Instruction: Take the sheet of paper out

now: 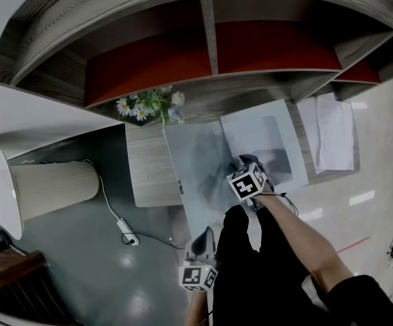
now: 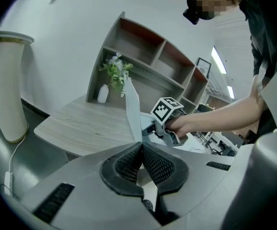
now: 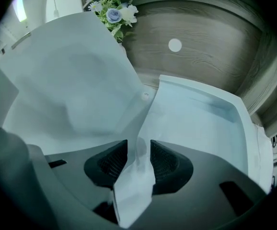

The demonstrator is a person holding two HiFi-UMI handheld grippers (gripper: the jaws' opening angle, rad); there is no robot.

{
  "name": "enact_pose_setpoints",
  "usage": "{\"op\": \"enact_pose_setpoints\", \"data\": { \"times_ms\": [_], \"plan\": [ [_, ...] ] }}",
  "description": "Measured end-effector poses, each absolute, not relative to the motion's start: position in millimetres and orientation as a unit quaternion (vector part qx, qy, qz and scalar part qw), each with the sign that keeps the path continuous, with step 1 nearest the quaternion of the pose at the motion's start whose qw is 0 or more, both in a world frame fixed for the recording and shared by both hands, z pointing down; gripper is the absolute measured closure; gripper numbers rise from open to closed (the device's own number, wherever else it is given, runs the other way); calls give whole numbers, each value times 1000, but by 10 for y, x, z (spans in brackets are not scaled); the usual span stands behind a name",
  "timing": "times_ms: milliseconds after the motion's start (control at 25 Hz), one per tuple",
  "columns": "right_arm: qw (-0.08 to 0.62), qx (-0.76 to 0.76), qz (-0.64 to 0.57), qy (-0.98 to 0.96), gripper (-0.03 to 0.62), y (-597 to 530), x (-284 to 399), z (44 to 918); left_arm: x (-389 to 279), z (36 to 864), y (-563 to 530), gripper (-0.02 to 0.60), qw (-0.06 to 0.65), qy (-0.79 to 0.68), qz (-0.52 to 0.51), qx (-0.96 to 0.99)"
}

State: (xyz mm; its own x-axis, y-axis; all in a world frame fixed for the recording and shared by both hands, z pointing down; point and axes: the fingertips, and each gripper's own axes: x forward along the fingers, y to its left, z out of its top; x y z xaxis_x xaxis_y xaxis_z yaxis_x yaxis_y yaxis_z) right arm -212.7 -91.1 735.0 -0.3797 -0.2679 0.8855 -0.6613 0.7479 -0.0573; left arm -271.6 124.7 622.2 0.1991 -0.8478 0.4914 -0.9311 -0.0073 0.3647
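Note:
A pale folder lies open on the wooden desk [image 1: 152,172]. Its cover [image 1: 200,175] stands up, and my left gripper [image 1: 206,232] is shut on the cover's near edge; in the left gripper view the cover [image 2: 131,107] rises straight from the closed pads [image 2: 134,158]. My right gripper [image 1: 241,163] points steeply down into the folder. In the right gripper view a white sheet of paper [image 3: 196,119] lies inside, and its curled edge [image 3: 137,143] runs between the jaws of my right gripper [image 3: 138,152]. The pads stand apart on either side of it. The cover [image 3: 66,80] leans to the left.
A vase of flowers [image 1: 149,104] stands at the desk's back under a wooden shelf unit [image 1: 210,39]. Loose white sheets [image 1: 332,138] lie at the desk's right end. A white ribbed cylinder [image 1: 47,189] and a cable [image 1: 123,231] are on the grey floor at left.

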Motion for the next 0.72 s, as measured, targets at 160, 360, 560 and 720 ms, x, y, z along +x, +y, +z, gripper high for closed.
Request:
{"op": "enact_pose_setpoints", "data": {
  "times_ms": [160, 360, 560, 720],
  "plan": [
    [480, 287, 203, -804, 522, -916, -2111, 7367, -2710, 6223, 1252, 569, 318, -631, 65, 705],
    [479, 283, 206, -805, 556, -908, -2112, 7365, -2702, 6213, 1249, 569, 314, -630, 67, 707],
    [477, 283, 209, -806, 569, -909, -2105, 7352, -2717, 6211, 1248, 569, 314, -633, 68, 705],
    [474, 281, 212, -807, 577, -904, -2100, 7337, -2719, 6222, 1246, 569, 313, -634, 70, 704]
  ]
}}
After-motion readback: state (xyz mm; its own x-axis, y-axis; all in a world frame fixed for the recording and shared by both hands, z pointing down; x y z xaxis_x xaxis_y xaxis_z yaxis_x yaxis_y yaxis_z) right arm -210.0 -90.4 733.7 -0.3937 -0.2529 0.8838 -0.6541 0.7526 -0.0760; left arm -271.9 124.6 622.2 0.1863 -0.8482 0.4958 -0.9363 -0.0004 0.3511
